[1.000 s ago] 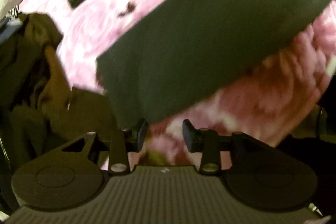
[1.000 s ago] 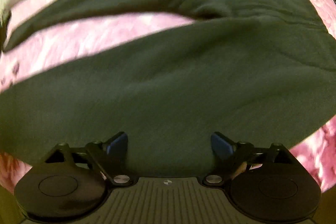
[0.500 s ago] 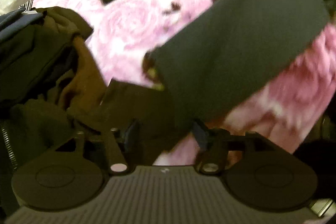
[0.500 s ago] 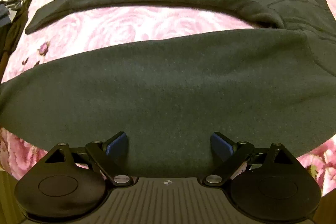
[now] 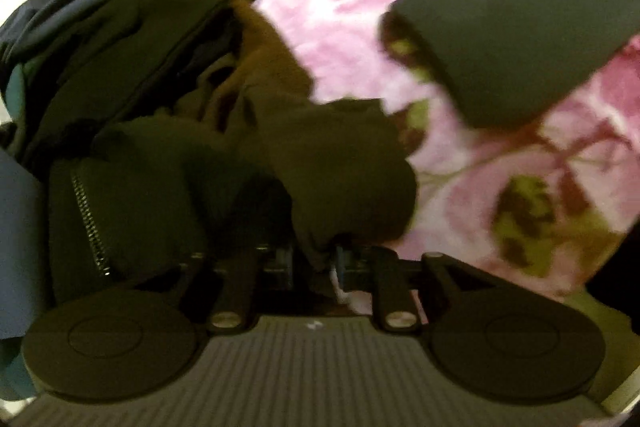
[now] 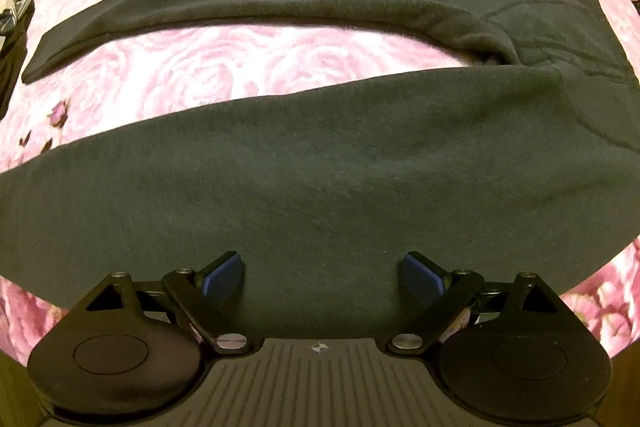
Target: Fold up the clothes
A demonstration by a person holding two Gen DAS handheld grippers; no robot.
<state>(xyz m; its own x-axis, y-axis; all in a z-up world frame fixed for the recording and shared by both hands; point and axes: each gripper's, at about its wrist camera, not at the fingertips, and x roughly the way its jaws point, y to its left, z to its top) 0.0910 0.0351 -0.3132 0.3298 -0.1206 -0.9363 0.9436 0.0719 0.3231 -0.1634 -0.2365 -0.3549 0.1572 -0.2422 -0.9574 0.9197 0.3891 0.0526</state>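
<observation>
a: where are the dark trousers [image 6: 320,167] lying?

b: spread flat on the pink floral bed [image 6: 248,59], legs apart. the right gripper [image 6: 322,273] is hovering over the near leg, fingers wide, holding nothing.

a: and the left gripper [image 5: 314,261]?

b: its fingers are closing narrowly on a dark fold from the clothes pile [image 5: 160,99].

a: how is the fabric looking?

b: soft, thick, floppy fleece, i'd judge; best pinched at a hem or waistband edge.

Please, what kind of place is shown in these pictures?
Probably a bedroom at home, with clothes being folded on a bed. A pink rose-patterned blanket covers the surface, dark trousers lie spread on it, and a pile of unfolded clothes sits beside them.
</observation>
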